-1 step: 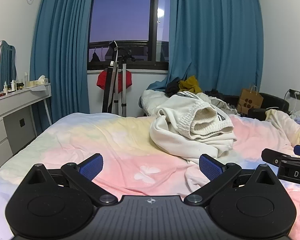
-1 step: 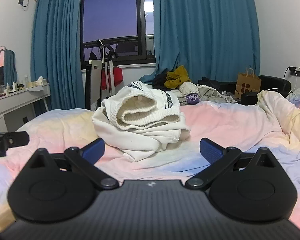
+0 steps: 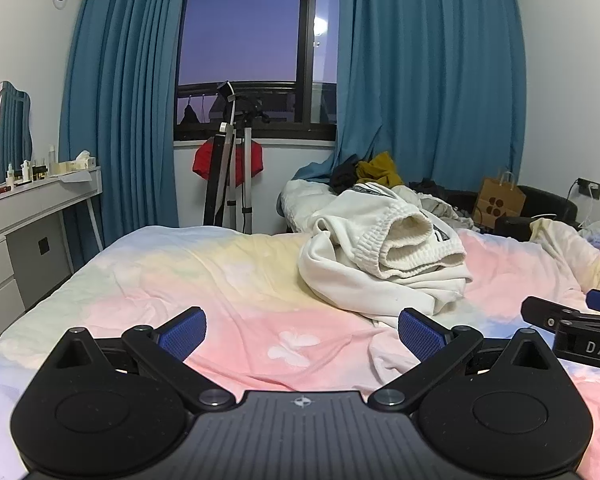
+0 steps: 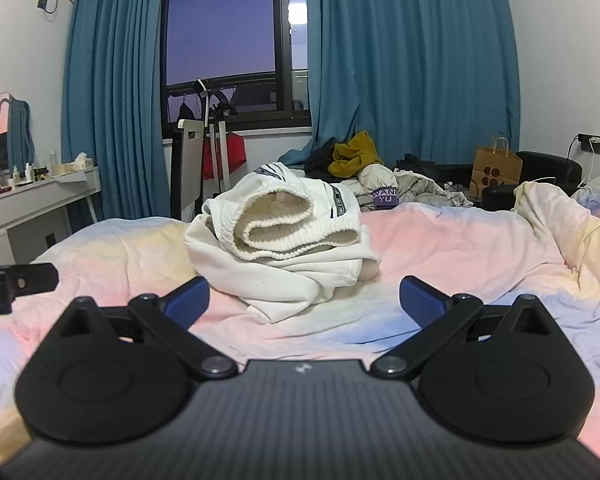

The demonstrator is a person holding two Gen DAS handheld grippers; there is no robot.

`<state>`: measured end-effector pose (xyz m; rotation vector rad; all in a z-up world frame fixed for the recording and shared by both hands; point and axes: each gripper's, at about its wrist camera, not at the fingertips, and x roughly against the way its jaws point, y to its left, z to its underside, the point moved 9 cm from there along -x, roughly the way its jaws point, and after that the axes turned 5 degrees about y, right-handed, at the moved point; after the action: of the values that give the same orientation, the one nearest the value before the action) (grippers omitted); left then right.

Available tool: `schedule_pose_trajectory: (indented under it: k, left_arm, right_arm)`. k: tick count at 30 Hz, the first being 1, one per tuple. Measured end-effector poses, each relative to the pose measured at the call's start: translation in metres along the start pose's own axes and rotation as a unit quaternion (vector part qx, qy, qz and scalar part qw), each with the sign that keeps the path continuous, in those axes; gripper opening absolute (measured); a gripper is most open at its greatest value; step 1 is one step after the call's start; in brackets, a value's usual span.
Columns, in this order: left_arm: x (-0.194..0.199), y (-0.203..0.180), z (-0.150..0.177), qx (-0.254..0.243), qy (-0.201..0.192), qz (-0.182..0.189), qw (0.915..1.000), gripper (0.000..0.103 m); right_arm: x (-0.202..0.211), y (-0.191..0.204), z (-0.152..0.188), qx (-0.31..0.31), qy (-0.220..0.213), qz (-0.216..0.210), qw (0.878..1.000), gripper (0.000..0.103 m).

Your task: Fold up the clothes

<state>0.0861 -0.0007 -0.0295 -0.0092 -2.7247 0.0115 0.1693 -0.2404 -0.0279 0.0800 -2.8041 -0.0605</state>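
A: What are the tongs doing?
B: The left gripper [image 3: 302,330] and right gripper [image 4: 304,298] are both wide apart, holding nothing.
A: Where are the clothes?
B: The white clothes [image 4: 284,240] sit bunched on the bed [image 3: 220,280], past them.

A bedroom at dusk: teal curtains [image 3: 428,80] frame a dark window [image 3: 240,40], with white walls [image 3: 16,40], a white dressing table [image 3: 32,204] and a pastel-covered bed [image 3: 220,280].
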Motion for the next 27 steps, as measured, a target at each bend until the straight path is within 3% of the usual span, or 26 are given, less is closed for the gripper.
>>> schedule_pose_trajectory:
  k: [11, 27]
  left_arm:
    - [0.013, -0.002, 0.005, 0.013, 0.000, 0.007, 0.9999, 0.103]
    - [-0.003, -0.004, 0.020, 0.020, 0.015, 0.010, 0.9996, 0.103]
  right_arm:
    - [-0.001, -0.001, 0.000, -0.001, -0.002, 0.003, 1.000, 0.103]
    - [0.001, -0.004, -0.002, -0.018, 0.003, -0.016, 1.000, 0.103]
